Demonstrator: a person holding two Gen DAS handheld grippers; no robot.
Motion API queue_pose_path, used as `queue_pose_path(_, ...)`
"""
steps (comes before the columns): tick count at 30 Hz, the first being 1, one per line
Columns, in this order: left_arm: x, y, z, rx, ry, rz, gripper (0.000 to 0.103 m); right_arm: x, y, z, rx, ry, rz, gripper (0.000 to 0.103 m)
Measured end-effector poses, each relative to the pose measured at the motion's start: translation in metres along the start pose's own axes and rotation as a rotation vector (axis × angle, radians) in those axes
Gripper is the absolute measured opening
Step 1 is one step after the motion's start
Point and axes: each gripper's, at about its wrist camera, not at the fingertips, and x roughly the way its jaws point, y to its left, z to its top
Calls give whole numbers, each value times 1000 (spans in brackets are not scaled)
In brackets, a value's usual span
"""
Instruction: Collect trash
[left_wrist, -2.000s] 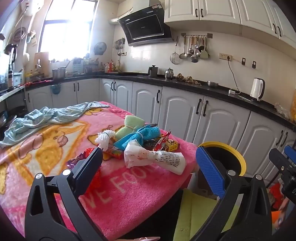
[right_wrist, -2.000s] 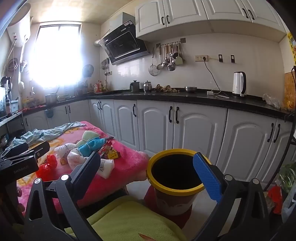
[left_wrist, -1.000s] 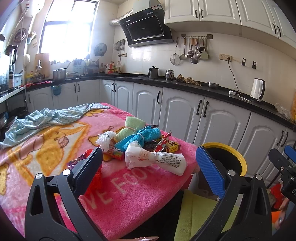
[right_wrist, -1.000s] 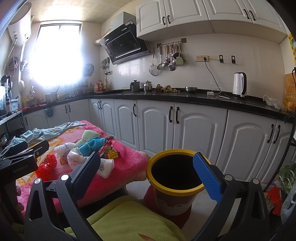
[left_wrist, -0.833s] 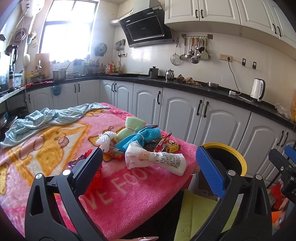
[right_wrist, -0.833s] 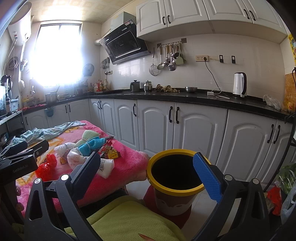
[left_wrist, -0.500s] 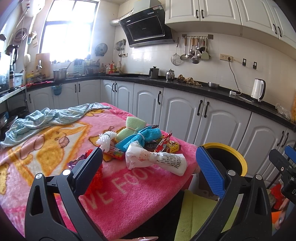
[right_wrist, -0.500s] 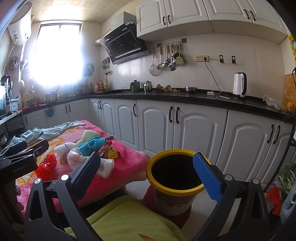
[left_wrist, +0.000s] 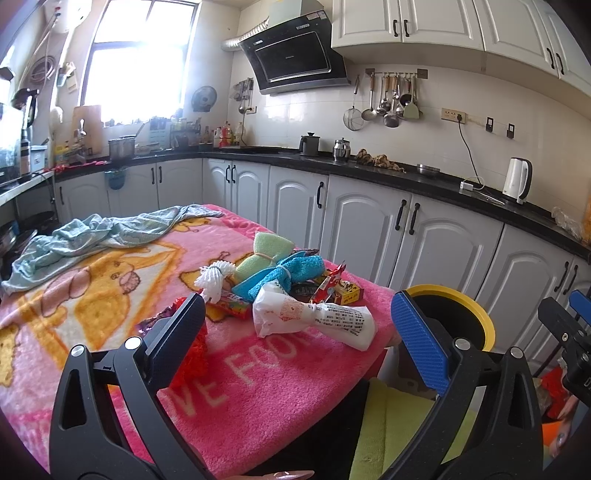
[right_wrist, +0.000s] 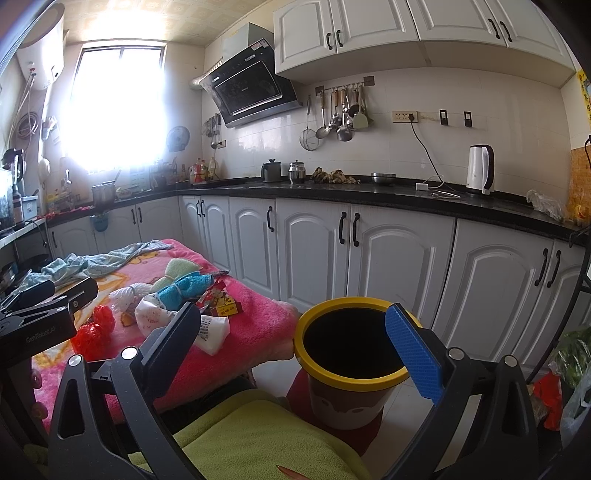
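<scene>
A pile of trash lies on a pink blanket-covered table (left_wrist: 110, 295): a white plastic bag (left_wrist: 314, 317), a blue cloth bundle (left_wrist: 280, 273), a green sponge (left_wrist: 266, 251), snack wrappers (left_wrist: 340, 290) and a red net ball (left_wrist: 194, 354). A yellow-rimmed bin (right_wrist: 351, 354) stands on the floor right of the table; it also shows in the left wrist view (left_wrist: 458, 314). My left gripper (left_wrist: 295, 332) is open and empty, hovering before the pile. My right gripper (right_wrist: 291, 339) is open and empty, near the bin's rim.
A light blue cloth (left_wrist: 92, 236) lies at the table's far left. White cabinets (right_wrist: 369, 251) with a black countertop run behind. A green cushion (right_wrist: 251, 443) lies below the grippers. A white kettle (right_wrist: 480, 170) stands on the counter.
</scene>
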Motion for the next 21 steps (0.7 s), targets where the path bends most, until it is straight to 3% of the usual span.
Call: queue_pose_path(21, -1, 46, 6, -119, -5, 102, 92, 12, 38, 7, -154, 38, 121, 97)
